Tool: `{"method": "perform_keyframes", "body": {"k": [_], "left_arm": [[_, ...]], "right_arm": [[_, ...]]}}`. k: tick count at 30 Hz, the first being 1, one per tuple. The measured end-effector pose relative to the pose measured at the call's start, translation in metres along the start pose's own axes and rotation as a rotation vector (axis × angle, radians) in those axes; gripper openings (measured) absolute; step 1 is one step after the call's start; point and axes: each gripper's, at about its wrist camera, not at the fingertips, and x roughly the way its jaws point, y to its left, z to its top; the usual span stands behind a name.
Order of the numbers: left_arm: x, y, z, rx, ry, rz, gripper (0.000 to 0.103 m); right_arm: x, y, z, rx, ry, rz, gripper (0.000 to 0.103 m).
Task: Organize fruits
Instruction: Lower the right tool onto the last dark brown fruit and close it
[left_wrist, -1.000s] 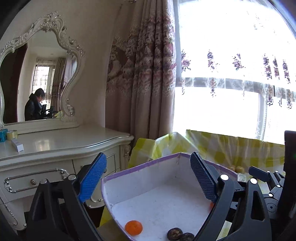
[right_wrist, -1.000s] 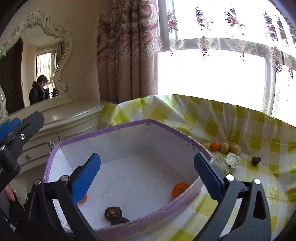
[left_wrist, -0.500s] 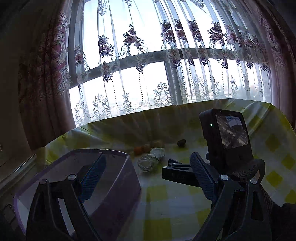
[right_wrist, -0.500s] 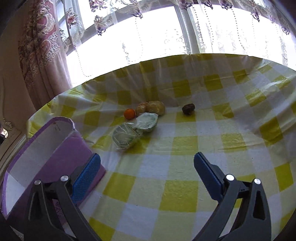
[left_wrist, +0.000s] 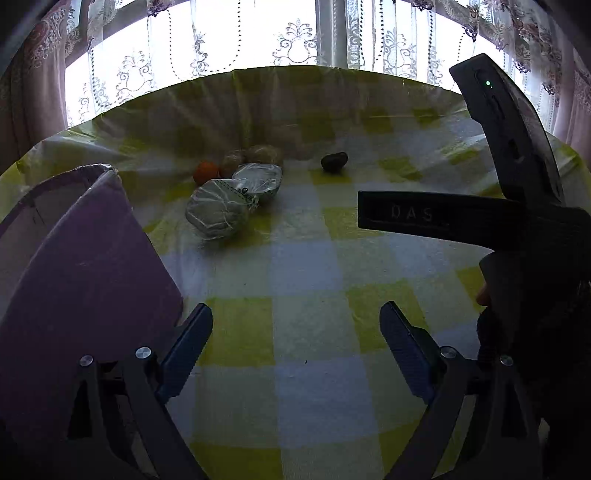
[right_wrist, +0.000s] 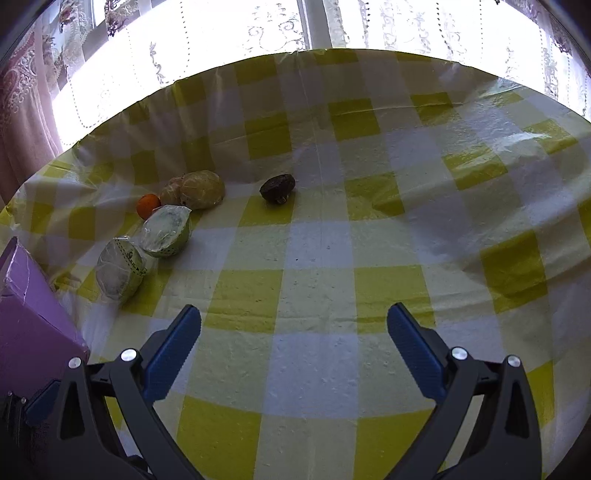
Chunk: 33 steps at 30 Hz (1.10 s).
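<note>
A second ago both cameras looked into the purple box with the mirror and dresser behind; both views have since swung away from it and tipped down onto the yellow checked cloth (right_wrist: 314, 291), and the box (left_wrist: 92, 280) now fills only the left edge of each frame, its outer wall showing.

The left gripper (left_wrist: 295, 347) sits at the bottom of its frame with jaws spread wide and nothing but cloth between them. The right gripper (right_wrist: 293, 339) is likewise at the bottom of its frame, jaws wide apart and empty. In the left view the right gripper's body crosses the right side of the frame, dark against the window.

The fruit lies on the cloth in the upper left of each frame. An orange (right_wrist: 148, 206) sits at the far left of the cluster, touching or just beside two tan wrapped fruits (right_wrist: 201, 189). In front of these lie two pale green wrapped fruits (right_wrist: 166, 230), one behind the other, the nearer one close to the box corner. A dark fruit (right_wrist: 277, 188) rests alone near the upper centre, apart from the cluster. All the fruit is well apart from both grippers.

Lace curtains (left_wrist: 207, 48) and bright window fill the top of both frames.
</note>
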Motion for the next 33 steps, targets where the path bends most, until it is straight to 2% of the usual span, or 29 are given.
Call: {"method": "perform_keyframes", "body": {"k": [8,15,17,22,25,27,29,33], "left_arm": [[0.017,0.015,-0.002,-0.106,0.081,-0.072,0.089],[0.019,0.023,-0.006,-0.155,0.090,-0.116,0.090],[0.018,0.024,-0.007,-0.167,0.088,-0.121,0.090],[0.015,0.024,-0.009,-0.175,0.087,-0.126,0.090],[0.016,0.024,-0.009,-0.172,0.089,-0.124,0.090],[0.017,0.024,-0.009,-0.177,0.092,-0.126,0.090],[0.017,0.025,-0.009,-0.178,0.092,-0.130,0.090],[0.020,0.025,-0.007,-0.180,0.092,-0.140,0.090]], "right_arm": [[0.040,0.020,0.029,-0.089,0.065,0.087,0.101],[0.076,0.049,0.052,-0.201,0.129,0.142,0.101],[0.082,0.045,0.058,-0.172,0.134,0.125,0.101],[0.096,0.006,0.074,0.019,0.131,0.088,0.101],[0.106,0.005,0.088,-0.005,0.117,0.054,0.101],[0.117,0.010,0.097,-0.040,0.118,0.038,0.096],[0.130,0.020,0.105,-0.090,0.132,-0.005,0.083],[0.143,0.038,0.115,-0.159,0.131,-0.051,0.072]]}}
